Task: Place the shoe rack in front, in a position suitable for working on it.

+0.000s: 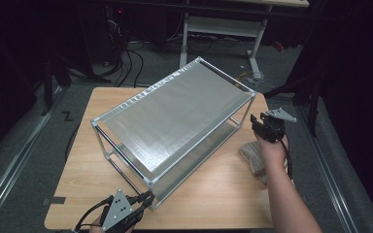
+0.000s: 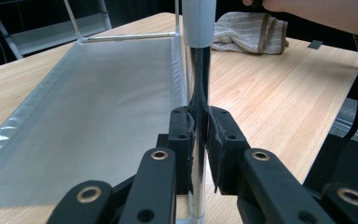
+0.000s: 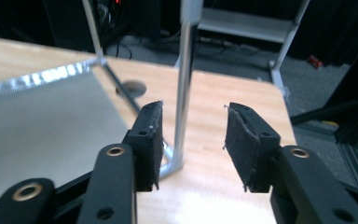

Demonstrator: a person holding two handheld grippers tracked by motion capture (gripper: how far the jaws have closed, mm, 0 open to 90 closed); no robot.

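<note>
High view: a two-tier metal rack with silver mesh shelves and slim chrome posts was seen standing diagonally at the centre of the wooden table. Nothing was seen lying on its upper shelf. The left gripper was placed at the rack's 6 o'clock corner, the right gripper at its 3 o'clock corner. A folded beige cloth was seen on the table at 4 o'clock.

Left gripper view: the pads were clamped on a chrome corner post, with the lower shelf extending toward 11 o'clock.

Right gripper view: the jaws were held apart, another post standing between them, nearer the left pad and apparently untouched.
</note>
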